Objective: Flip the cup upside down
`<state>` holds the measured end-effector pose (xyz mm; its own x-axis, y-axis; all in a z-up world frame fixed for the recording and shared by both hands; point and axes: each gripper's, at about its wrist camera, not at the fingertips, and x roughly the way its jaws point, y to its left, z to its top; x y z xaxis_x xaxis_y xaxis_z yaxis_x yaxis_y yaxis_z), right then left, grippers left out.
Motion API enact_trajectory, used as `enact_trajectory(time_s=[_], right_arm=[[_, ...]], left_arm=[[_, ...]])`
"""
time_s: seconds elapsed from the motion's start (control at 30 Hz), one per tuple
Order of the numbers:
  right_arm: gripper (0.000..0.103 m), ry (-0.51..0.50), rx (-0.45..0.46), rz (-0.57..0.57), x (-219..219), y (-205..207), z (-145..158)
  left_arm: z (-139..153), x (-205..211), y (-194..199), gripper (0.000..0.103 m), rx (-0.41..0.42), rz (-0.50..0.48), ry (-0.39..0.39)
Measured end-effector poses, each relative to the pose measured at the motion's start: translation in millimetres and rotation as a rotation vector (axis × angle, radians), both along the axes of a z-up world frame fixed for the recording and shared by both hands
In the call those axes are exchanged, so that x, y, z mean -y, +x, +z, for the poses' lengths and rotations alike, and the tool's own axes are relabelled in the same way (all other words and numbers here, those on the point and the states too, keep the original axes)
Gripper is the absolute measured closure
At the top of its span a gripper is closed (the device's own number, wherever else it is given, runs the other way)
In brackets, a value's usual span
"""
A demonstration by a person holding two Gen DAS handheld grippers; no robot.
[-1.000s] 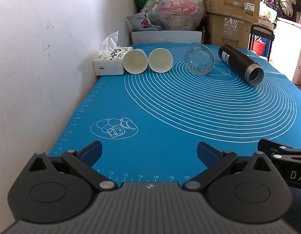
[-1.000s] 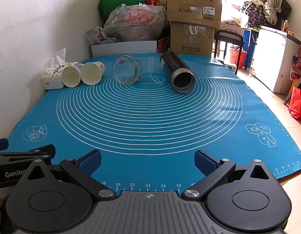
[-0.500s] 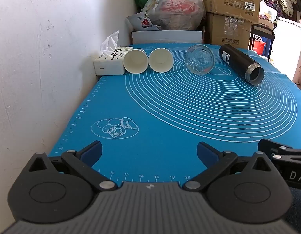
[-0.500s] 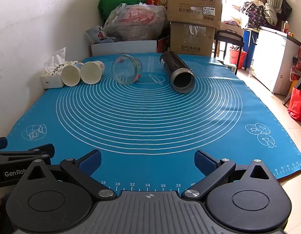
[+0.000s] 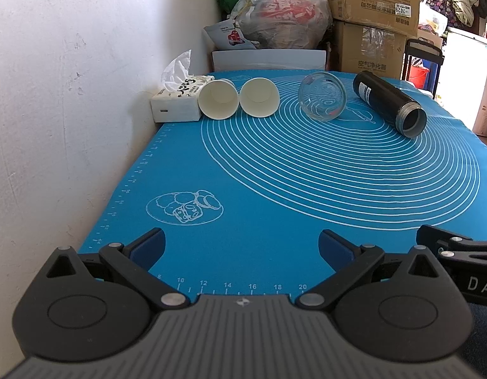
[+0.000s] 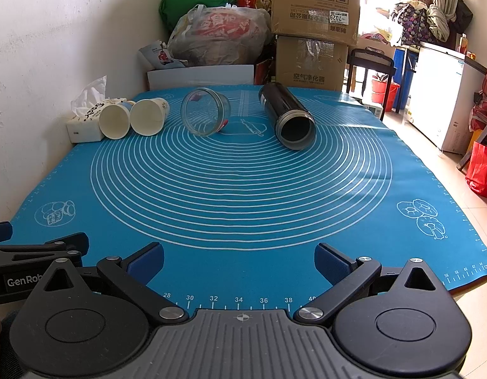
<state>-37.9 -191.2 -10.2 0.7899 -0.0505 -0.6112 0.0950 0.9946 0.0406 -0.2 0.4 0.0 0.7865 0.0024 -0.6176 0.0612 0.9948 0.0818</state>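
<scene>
Several cups lie on their sides at the far end of a blue mat, mouths toward me: two white paper cups, a clear glass cup and a black flask. They also show in the right wrist view: paper cups, glass cup, flask. My left gripper is open and empty at the mat's near edge. My right gripper is open and empty beside it, far from the cups.
A tissue box sits against the white wall left of the paper cups. Cardboard boxes, bags and a white bin stand behind the table. The mat's right edge drops to the floor.
</scene>
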Motion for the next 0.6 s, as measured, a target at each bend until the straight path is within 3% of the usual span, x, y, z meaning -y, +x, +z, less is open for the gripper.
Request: enact_trajectory(time_s=[0.6], right_arm=[[0.000,0.003,-0.001,0.000,2.2,1.0,-1.2]], left_arm=[[-1.0,-0.9,0.2,0.001,-0.002,0.003,-0.005]])
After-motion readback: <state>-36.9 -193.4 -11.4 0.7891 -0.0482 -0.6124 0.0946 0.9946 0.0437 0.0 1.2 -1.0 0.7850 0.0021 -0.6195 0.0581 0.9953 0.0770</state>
